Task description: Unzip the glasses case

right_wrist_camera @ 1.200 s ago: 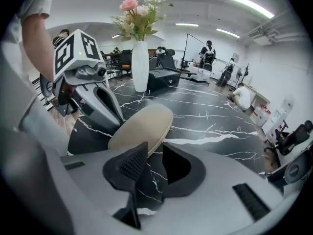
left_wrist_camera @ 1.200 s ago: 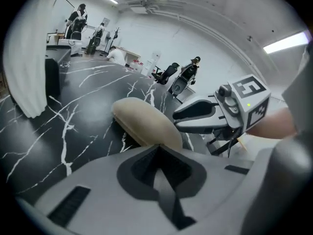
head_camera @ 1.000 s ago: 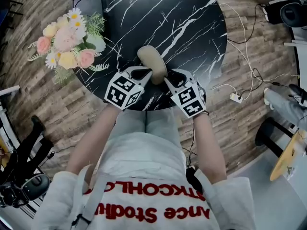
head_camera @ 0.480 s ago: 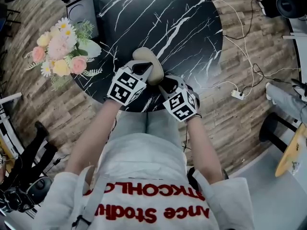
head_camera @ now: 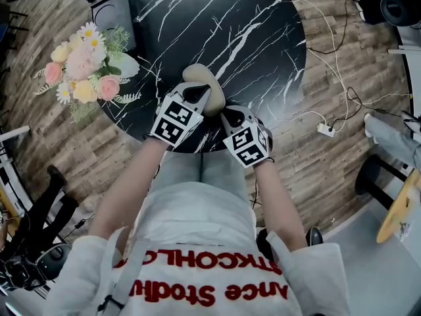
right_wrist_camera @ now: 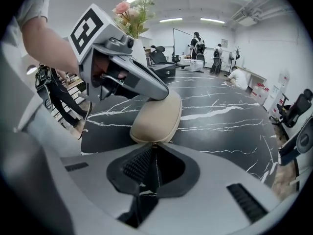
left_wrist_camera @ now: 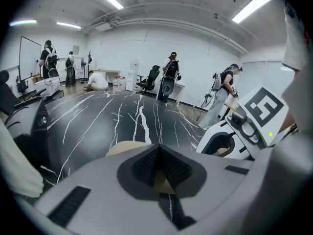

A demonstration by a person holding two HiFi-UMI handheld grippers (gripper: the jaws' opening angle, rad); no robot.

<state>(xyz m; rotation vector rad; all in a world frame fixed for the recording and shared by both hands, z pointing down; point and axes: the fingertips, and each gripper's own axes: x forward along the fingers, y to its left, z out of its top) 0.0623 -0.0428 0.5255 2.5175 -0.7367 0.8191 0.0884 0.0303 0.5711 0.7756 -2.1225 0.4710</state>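
Observation:
A beige oval glasses case [head_camera: 200,84] lies on the black marble table [head_camera: 250,38] near its front edge. My left gripper [head_camera: 196,99] comes in from the left and is shut on the case's side; beige shows between its pads [left_wrist_camera: 164,180]. My right gripper [head_camera: 225,114] sits at the case's near end. Its jaws have just been closing and now pinch a small zipper pull [right_wrist_camera: 152,144] at the tip of the case [right_wrist_camera: 156,114]. The zipper line itself is hidden from me.
A bouquet of flowers [head_camera: 85,61] stands at the table's left edge, with a dark box [head_camera: 113,13] behind it. Cables and a power strip [head_camera: 323,130] lie on the wooden floor to the right. Several people stand at the far end of the room.
The right gripper has drawn in to the case's near end and its jaws have closed there. The left gripper has rolled a little and stays on the case.

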